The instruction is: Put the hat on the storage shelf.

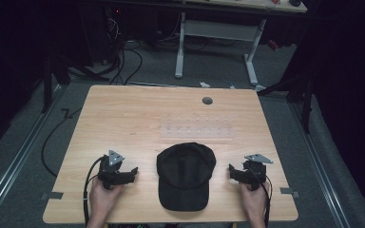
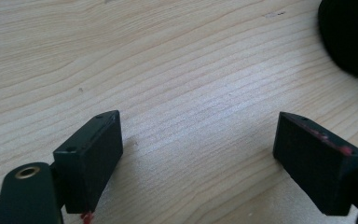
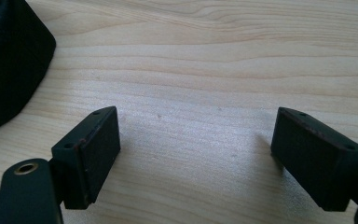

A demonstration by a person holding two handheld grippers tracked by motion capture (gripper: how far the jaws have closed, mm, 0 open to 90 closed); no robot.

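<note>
While both jaws stand wide apart and empty, the left gripper [image 1: 134, 171] sits at 9 o'clock and the right gripper [image 1: 231, 169] at 3 o'clock of the black cap [image 1: 185, 175], at the table's [image 1: 123, 118] 6 o'clock edge; it looks light and soft, best pinched by its stiffer brim.

Bright, even light falls on the table [image 1: 123, 118] while the floor [image 1: 24, 142] around sinks into darkness, slightly soft.
</note>
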